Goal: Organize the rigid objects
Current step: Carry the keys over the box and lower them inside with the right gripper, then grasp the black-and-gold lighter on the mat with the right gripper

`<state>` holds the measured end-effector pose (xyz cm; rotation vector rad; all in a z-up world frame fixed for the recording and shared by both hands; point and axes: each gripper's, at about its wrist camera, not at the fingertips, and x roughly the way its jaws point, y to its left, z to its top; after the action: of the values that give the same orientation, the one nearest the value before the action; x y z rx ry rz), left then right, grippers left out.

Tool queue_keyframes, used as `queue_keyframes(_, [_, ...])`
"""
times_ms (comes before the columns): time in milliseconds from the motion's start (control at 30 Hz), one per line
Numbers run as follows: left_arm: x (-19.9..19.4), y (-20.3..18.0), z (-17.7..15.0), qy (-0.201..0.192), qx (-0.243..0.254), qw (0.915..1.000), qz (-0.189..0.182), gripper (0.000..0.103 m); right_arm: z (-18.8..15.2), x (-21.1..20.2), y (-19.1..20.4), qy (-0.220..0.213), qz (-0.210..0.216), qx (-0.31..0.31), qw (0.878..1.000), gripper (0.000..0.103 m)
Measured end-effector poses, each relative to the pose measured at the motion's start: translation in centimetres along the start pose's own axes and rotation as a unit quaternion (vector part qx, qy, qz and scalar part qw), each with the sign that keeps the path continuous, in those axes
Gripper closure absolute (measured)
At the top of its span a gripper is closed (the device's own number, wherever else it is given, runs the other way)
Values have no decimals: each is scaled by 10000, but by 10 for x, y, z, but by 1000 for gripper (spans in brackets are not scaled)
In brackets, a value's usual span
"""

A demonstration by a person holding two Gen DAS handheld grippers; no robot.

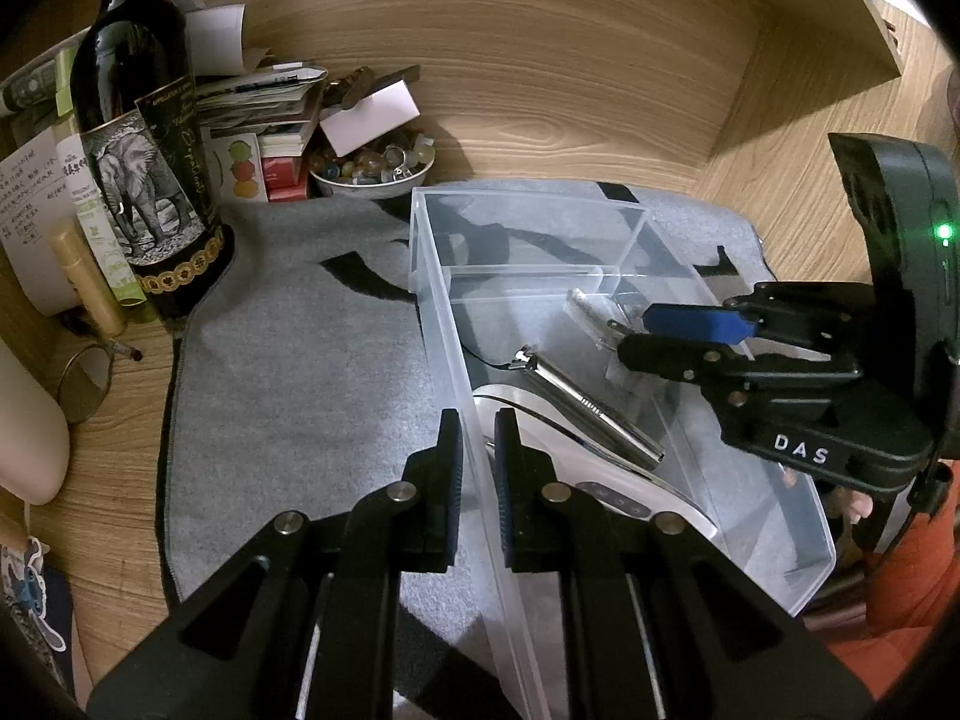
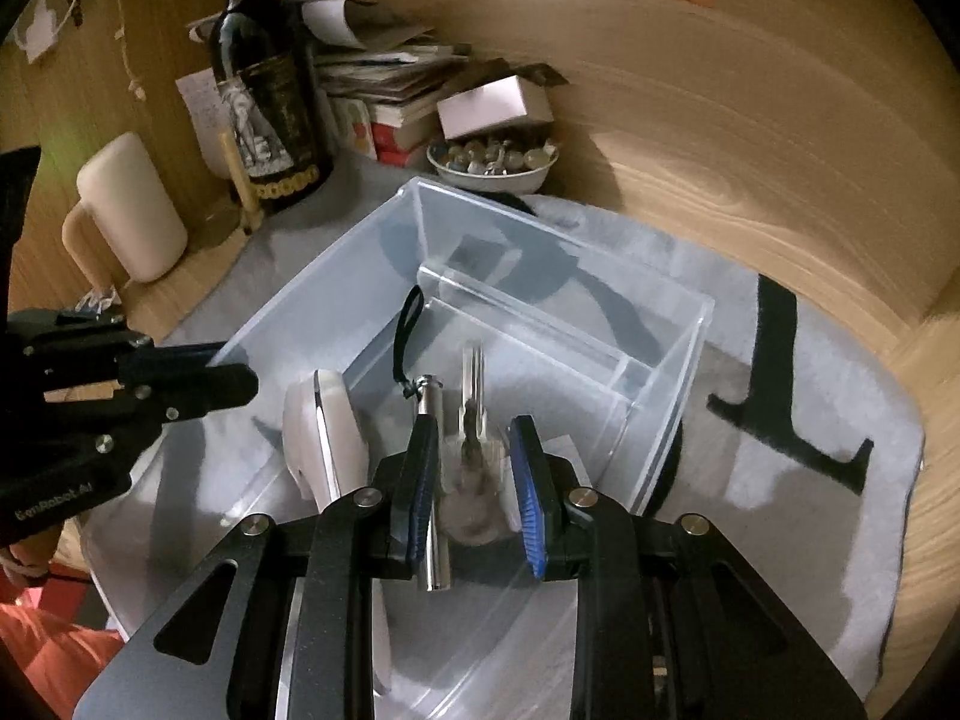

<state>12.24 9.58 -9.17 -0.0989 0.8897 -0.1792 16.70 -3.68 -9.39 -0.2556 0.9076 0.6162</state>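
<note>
Clear plastic bin (image 1: 804, 546) sits on a grey mat (image 1: 300, 396) on a wooden desk. Left gripper (image 1: 478, 420) straddles the bin's near wall, one finger outside, one inside, pads clamped on the wall (image 1: 447, 372).

Right gripper (image 2: 480, 456) hangs over the bin interior, blue-padded fingers (image 2: 531, 468) spread apart. A key (image 2: 472, 384) lies below and between them, blurred; its long axis runs away from the right wrist camera, blade pointing toward the clear divider (image 2: 540, 312). Cannot tell if the pads touch it.

Silver metal cylinder (image 1: 591, 414) lies flat in the bin, beside the key and roughly parallel to it, black cord end (image 2: 408, 330) pointing toward the divider. White oval device (image 2: 327, 426) lies beside the cylinder, on the left gripper's side.

Wine bottle (image 1: 144, 138) and a bowl of small items (image 1: 372, 171) stand behind the mat.
</note>
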Motion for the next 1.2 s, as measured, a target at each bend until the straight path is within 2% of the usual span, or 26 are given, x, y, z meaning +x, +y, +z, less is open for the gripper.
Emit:
queue_keyframes(100, [0,-1,1,6,3,10000,2,93,1,-7,-2,-120,-16,51,9999,76])
queue_keyframes(300, [0,-1,1,5,3,10000,1,93,3,-24,-8,-454,-174,186,9986,58])
queue_keyframes(433, [1,-1,2,5,6,10000,3,93,1,-41,-19,-659,-310,375,9966,57])
queue_keyframes(500, [1,-1,1,5,10,10000,6,93,0,-48,-26,-742,-397,472,9953,50])
queue_keyframes(533, [1,-1,1,4,13,10000,6,93,-3,-53,-30,-825,-468,548,9940,41])
queue_keyframes(567, [0,-1,1,5,12,10000,5,93,-5,-59,-35,-909,-548,622,9924,36])
queue_keyframes(733, [1,-1,1,6,17,10000,7,93,-21,-82,-56,-1036,-959,917,9857,34])
queue_keyframes(933, [1,-1,1,3,5,10000,4,93,-54,-92,-84,-843,-1296,1396,9781,34])
queue_keyframes(1133, [1,-1,1,7,13,10000,4,93,-88,-79,-89,-455,-1230,1690,9768,34])
queue_keyframes(1200, [1,0,1,2,18,10000,10,93,-97,-67,-87,-196,-1138,1678,9790,34])
